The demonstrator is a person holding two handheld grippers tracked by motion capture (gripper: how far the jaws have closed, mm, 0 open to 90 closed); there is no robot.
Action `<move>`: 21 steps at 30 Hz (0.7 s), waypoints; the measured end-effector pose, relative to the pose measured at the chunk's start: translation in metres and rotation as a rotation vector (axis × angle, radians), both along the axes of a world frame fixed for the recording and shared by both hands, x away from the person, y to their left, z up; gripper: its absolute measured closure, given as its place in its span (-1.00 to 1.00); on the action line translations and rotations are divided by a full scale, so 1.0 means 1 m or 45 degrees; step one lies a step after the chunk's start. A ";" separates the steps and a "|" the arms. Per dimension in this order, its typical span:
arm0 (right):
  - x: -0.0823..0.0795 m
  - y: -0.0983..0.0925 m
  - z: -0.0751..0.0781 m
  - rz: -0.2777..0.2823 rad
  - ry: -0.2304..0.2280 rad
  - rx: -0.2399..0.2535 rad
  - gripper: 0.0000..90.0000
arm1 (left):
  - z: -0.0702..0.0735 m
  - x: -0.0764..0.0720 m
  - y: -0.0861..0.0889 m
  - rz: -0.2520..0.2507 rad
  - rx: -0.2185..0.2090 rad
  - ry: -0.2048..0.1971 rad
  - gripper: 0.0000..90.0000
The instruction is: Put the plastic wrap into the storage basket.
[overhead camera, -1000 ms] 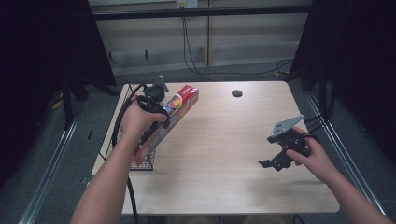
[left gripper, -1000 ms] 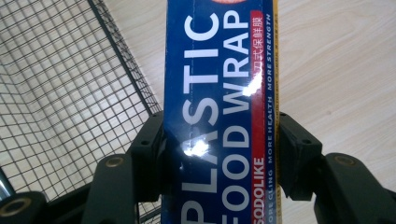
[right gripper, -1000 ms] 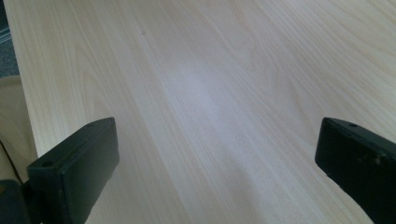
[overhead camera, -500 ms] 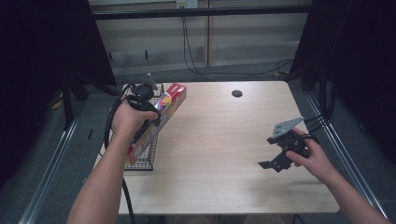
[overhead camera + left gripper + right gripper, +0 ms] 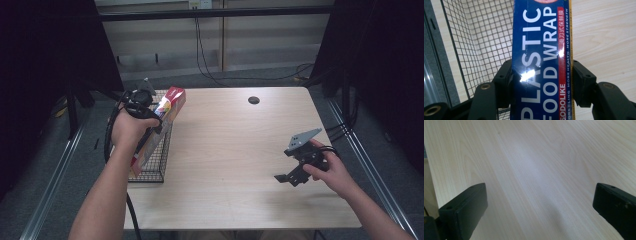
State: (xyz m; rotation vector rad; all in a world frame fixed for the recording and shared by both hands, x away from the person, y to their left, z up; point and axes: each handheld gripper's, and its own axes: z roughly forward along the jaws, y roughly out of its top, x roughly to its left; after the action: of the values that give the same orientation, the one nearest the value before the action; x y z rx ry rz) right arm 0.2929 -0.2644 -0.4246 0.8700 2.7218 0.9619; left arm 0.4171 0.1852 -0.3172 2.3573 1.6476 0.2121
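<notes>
Here your left claw (image 5: 541,82) is clamped on a long, flat-sided carton of plastic wrap, the box (image 5: 541,60). Its glossy blue face carries big white letters and a red strip down one edge, and the light glints off the film of the print. The two black pads press against its narrow sides. In the high view the box (image 5: 167,107) slants up over the wire basket (image 5: 155,160) at the left edge of the tabletop (image 5: 235,150), its red end lifted toward the far side and its lower part hidden behind your left hand (image 5: 127,130). The basket is a rectangular cage of thin dark wire in a fine square mesh, and through it in the left gripper view you see pale wood.

Your right claw (image 5: 541,207) stands released, its blocky matte black jaws wide apart with nothing between them, just smooth light wood with long straight grain. In the high view that right claw (image 5: 286,178) sits low over the tabletop near its right edge, well apart from the box, with the grey three-cornered plate on top.
</notes>
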 end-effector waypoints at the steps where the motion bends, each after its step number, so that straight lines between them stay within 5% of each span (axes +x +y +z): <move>1: 0.000 0.000 -0.001 0.001 0.002 0.001 -1.00 | -0.001 0.000 0.001 0.009 0.006 -0.001 -0.01; 21: -0.003 -0.002 -0.004 -0.021 -0.003 -0.006 -1.00 | -0.015 0.004 0.024 0.168 0.014 -0.018 -0.01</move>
State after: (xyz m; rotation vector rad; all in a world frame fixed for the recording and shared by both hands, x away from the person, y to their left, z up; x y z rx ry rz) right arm 0.2896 -0.2667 -0.4288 0.8880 2.7094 0.9521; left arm 0.4214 0.2091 -0.3322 2.2509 1.8012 0.2629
